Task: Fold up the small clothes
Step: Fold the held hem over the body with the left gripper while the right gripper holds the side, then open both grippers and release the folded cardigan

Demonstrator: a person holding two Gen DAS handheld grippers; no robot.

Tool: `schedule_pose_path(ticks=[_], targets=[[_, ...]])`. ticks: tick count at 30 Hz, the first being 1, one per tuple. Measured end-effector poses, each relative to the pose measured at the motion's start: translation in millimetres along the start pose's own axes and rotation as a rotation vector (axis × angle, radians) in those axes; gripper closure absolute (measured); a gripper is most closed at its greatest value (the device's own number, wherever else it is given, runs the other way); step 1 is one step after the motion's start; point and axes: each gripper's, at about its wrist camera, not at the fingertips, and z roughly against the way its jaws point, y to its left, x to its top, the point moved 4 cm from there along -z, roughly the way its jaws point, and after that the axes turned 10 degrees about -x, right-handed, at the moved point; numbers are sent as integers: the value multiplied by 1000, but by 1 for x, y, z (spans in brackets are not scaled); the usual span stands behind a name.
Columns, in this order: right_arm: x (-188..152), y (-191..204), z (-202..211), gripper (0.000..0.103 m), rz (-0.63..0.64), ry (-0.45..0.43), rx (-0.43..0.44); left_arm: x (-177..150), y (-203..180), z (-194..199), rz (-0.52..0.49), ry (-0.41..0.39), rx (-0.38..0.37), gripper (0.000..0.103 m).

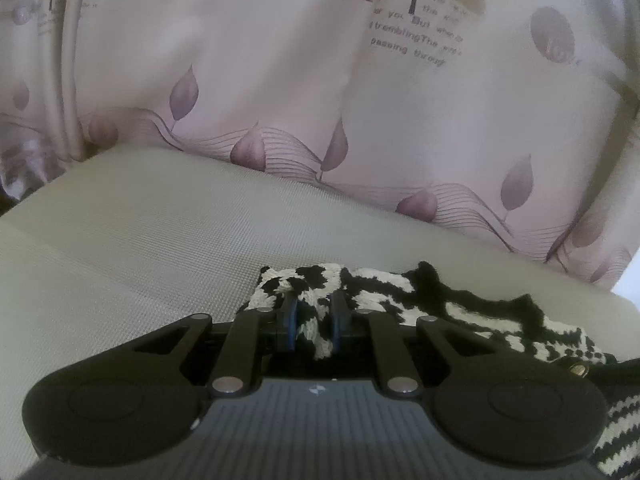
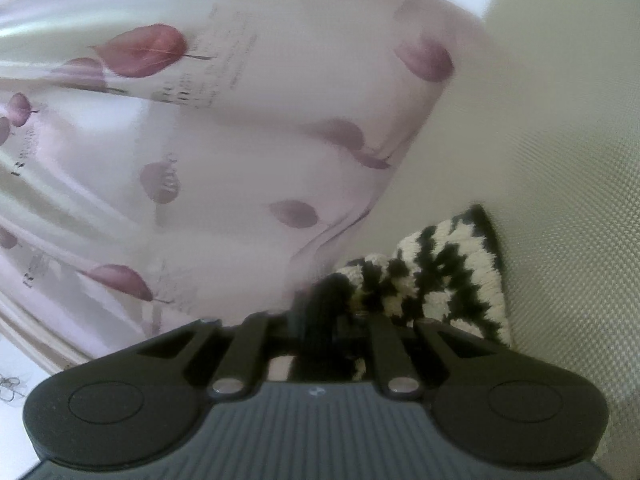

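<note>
Left wrist view: left gripper [image 1: 313, 312] nearly closed, jaws pinching fold of black-and-cream knitted garment [image 1: 384, 300]; strip of knit hangs down between fingers. Rest of garment spreads to right of gripper, lying on beige woven mattress [image 1: 140, 248], near its far edge where leaf-printed curtain [image 1: 280, 100] hangs

Right wrist view, blurred: right gripper [image 2: 320, 312] closed tight on dark edge of same knitted garment [image 2: 452, 280]. Garment bunches ahead and right of fingers, resting on mattress [image 2: 568, 200]. Curtain [image 2: 200, 160] fills left side, just beside garment

Pale leaf-print curtain [image 1: 280, 80] behind; beige woven cushion [image 1: 140, 232] below; soft daylight
</note>
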Motion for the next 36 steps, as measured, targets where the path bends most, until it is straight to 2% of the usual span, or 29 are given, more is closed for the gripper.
schedule_pose_path(ticks=[3, 8, 9, 10, 11, 12, 13, 14, 15, 16, 18, 22, 24, 26, 29, 32, 33, 35, 36], targets=[[4, -7, -9, 91, 0, -6, -8, 1, 2, -10, -2, 3, 14, 83], [7, -15, -20, 89, 7, -22, -30, 1, 6, -19, 20, -2, 16, 71], [7, -17, -22, 89, 12, -29, -31, 2, 6, -20, 19, -8, 15, 65], [7, -18, -23, 88, 15, -30, -34, 3, 5, -20, 13, -18, 18, 50], [7, -19, -24, 85, 12, -29, -32, 3, 5, -20, 2, -32, 24, 41], [7, -21, -25, 80, 3, -33, -30, 5, 4, -18, -12, -56, 36, 25], [8, -23, -24, 71, -5, -46, -32, 6, 3, -17, -23, -79, 44, 20], [11, -25, -22, 66, -17, -67, -35, 8, 2, -14, -38, -102, 44, 20], [13, -28, -19, 53, -34, -85, -29, 10, 0, -13, -51, -109, 43, 19], [17, -31, -16, 44, -55, -101, -8, 12, -1, -12, -63, -112, 45, 17], [23, -35, -9, 43, -93, -128, 46, 14, -1, -8, -74, -121, 58, 13], [27, -33, 11, 43, -62, -147, 62, 18, 12, 2, -76, -139, 87, 9], [20, -29, 22, 43, 2, -137, 41, 17, 24, 9, -78, -149, 113, 8], [7, -19, 31, 43, 127, -127, -6, 15, 37, 14, -73, -140, 129, 8], [-19, -1, 41, 43, 333, -104, -53, 7, 51, 22, -68, -79, 107, 12], [-48, 28, 39, 45, 509, -48, -8, -6, 55, 36, -112, -66, 136, 12], [-59, 41, 34, 47, 557, -16, 17, -10, 56, 40, -122, -69, 143, 12], [-85, 73, 16, 61, 669, 59, 48, -17, 55, 46, -136, -69, 156, 12], [-99, 89, 5, 73, 725, 101, 53, -20, 55, 50, -138, -70, 165, 12]])
